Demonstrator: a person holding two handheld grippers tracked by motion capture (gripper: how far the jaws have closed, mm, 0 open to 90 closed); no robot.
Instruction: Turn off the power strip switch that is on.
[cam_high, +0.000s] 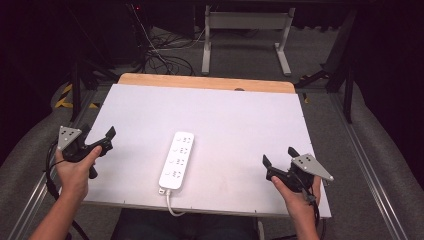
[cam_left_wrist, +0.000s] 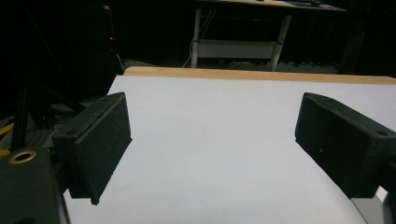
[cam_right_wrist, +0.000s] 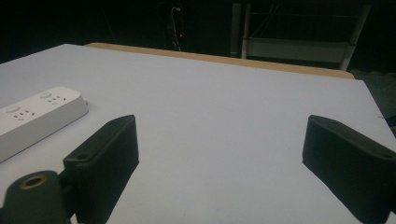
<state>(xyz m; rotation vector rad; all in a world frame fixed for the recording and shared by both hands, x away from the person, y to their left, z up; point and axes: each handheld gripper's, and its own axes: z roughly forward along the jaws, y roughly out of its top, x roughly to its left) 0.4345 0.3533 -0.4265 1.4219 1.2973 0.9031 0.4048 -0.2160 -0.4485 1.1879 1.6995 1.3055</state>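
The left gripper (cam_high: 107, 137) has its 2 black jaws spread wide with only bare surface between them, and it sits at the left middle of the high view. The right gripper (cam_high: 277, 157), at the lower right, is likewise wide open and holds nothing. Between them, at the lower centre of the frame, a long white plastic power strip (cam_high: 177, 159) lies flat on the white desk (cam_high: 225, 115), well apart from both, its white cable (cam_high: 172, 206) running off the near edge.
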